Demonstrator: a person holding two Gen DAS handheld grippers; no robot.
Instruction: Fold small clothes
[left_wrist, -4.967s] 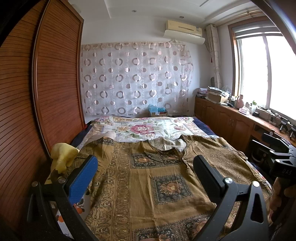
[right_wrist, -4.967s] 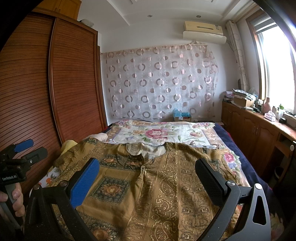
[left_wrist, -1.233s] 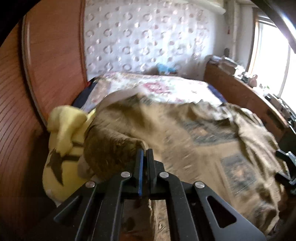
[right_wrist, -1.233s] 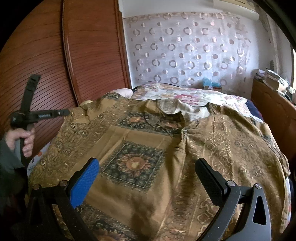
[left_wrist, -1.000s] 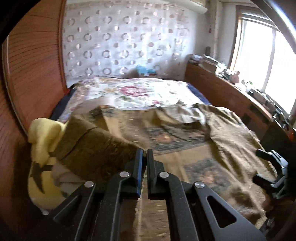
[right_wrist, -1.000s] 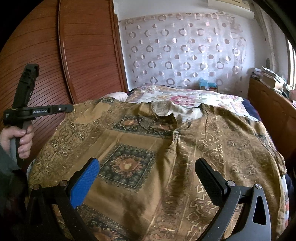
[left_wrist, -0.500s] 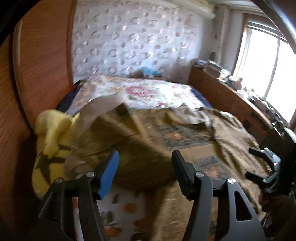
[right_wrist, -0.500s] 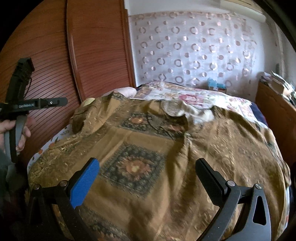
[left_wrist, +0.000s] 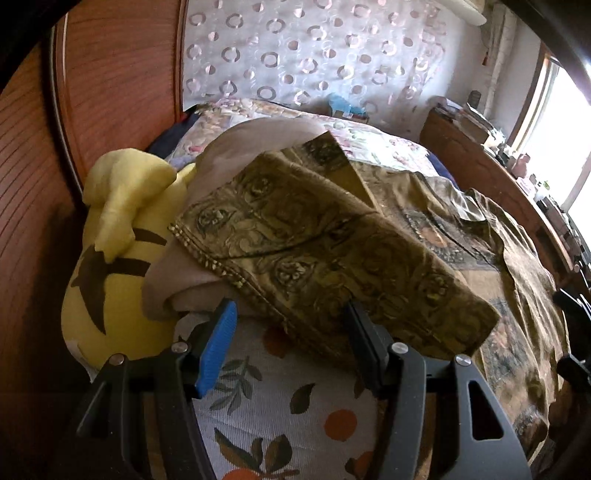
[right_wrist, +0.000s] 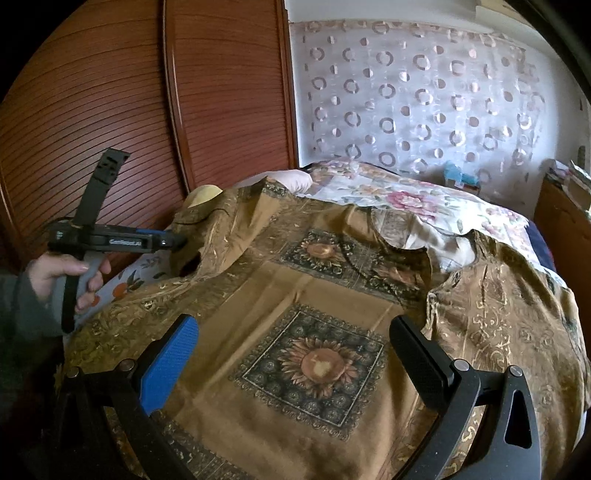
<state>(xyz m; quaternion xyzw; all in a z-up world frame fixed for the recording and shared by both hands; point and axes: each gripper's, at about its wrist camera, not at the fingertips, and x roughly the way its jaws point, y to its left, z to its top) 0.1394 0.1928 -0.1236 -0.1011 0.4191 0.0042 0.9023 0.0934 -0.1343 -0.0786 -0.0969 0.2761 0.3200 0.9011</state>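
Over the shirt (right_wrist: 314, 332), both grippers' fingers (left_wrist: 218, 339) (right_wrist: 170, 365) spread, holding nothing.

On my left the wooden wardrobe (right_wrist: 110, 110) runs close along the bed (right_wrist: 424, 199), so that side gives me little room. A yellow plush toy (left_wrist: 110, 240) and a beige pillow (left_wrist: 229, 177) fill the strip between wardrobe and shirt (right_wrist: 295, 332), and the sleeve (left_wrist: 314, 251) lies draped over the pillow just ahead of my left gripper (left_wrist: 291, 339), whose jaws stand apart with nothing between them. Only the near corner of fruit-print sheet (left_wrist: 277, 424) is bare there. Ahead of my right gripper (right_wrist: 295, 365), jaws wide, the shirt lies low and flat. A wooden cabinet (left_wrist: 491, 177) bounds the far right.
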